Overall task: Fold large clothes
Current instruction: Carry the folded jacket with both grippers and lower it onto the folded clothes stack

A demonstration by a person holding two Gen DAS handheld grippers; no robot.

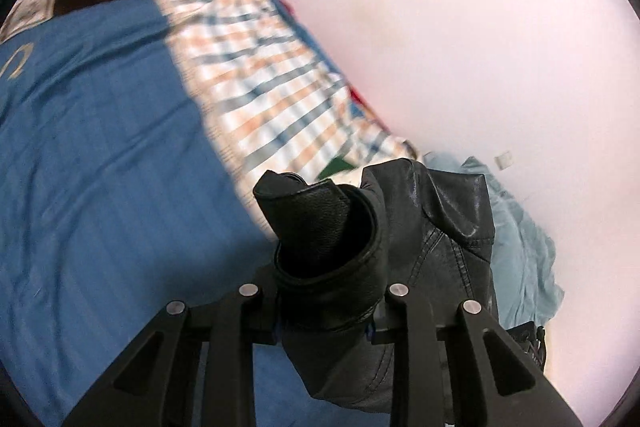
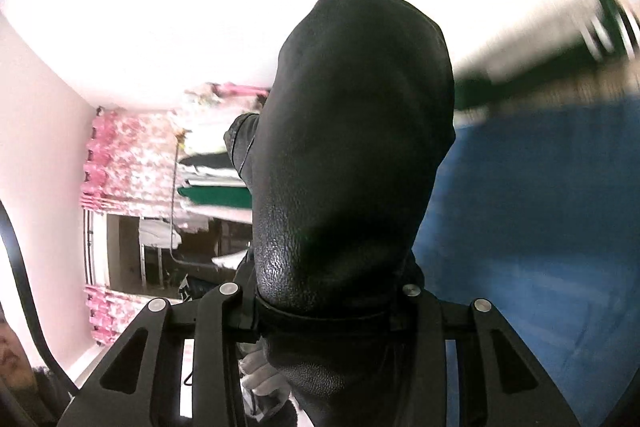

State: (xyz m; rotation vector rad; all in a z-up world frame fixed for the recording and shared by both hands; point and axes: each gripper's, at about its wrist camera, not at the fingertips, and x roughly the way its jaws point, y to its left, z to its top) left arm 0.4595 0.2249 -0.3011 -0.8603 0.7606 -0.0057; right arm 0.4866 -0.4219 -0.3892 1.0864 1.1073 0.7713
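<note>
A black leather jacket (image 1: 432,235) hangs lifted above the blue bed sheet (image 1: 100,147). My left gripper (image 1: 326,319) is shut on a bunched part of it, with a sleeve cuff (image 1: 320,227) standing up between the fingers. My right gripper (image 2: 328,311) is shut on another bunched part of the jacket (image 2: 352,147), which rises in front of the camera and hides most of that view. The fingertips of both grippers are hidden by leather.
A checked cloth (image 1: 272,83) and a light blue garment (image 1: 520,235) lie on the bed along a pink wall (image 1: 460,7). The right wrist view shows a pink flowered curtain (image 2: 132,163), a window and the blue sheet (image 2: 520,227).
</note>
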